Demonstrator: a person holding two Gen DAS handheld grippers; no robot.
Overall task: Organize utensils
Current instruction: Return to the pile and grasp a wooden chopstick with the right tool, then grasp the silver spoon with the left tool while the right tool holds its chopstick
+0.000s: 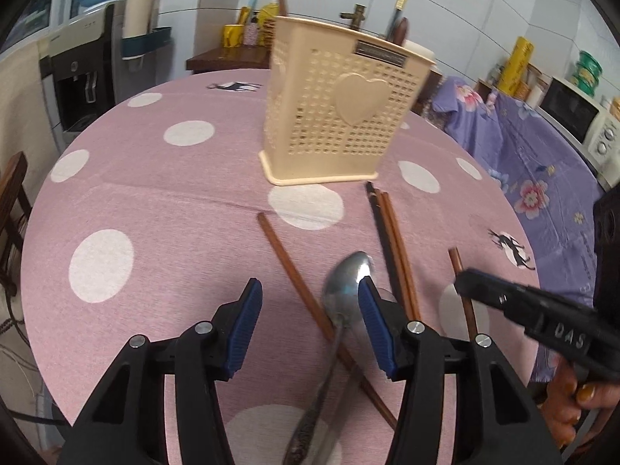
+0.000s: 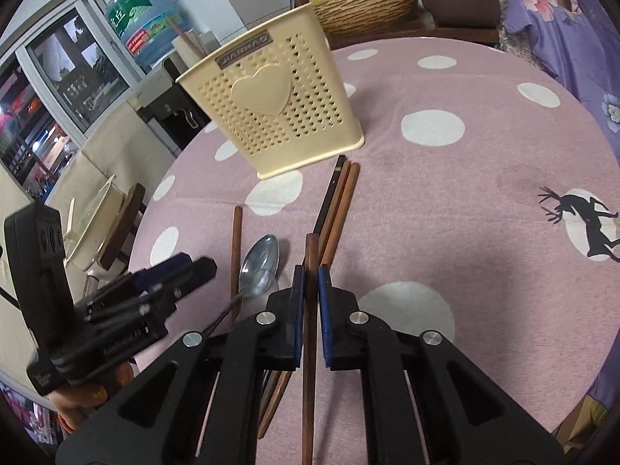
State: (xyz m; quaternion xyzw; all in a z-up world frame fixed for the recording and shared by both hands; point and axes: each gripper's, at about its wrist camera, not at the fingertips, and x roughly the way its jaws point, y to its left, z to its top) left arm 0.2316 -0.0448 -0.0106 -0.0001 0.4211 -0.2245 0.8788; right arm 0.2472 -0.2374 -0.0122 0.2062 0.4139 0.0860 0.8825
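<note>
A cream perforated utensil holder (image 1: pixel 337 112) with a heart stands upright on the pink dotted table; it also shows in the right wrist view (image 2: pixel 279 108). My left gripper (image 1: pixel 310 294) is open above a metal spoon (image 1: pixel 347 283) and a brown chopstick (image 1: pixel 294 275). My right gripper (image 2: pixel 309 275) is shut on a brown chopstick (image 2: pixel 310 248), which also shows in the left wrist view (image 1: pixel 459 271). A bundle of chopsticks (image 2: pixel 337 201) lies in front of the holder. The spoon (image 2: pixel 261 263) and another chopstick (image 2: pixel 236 248) lie to the left.
The round table's pink cloth (image 1: pixel 155 201) has white dots and deer prints. A purple flowered cloth (image 1: pixel 542 162) covers furniture at the right, with a microwave (image 1: pixel 581 116). A water dispenser (image 1: pixel 77 77) stands at the left. A wicker basket (image 2: pixel 368 7) stands behind the table.
</note>
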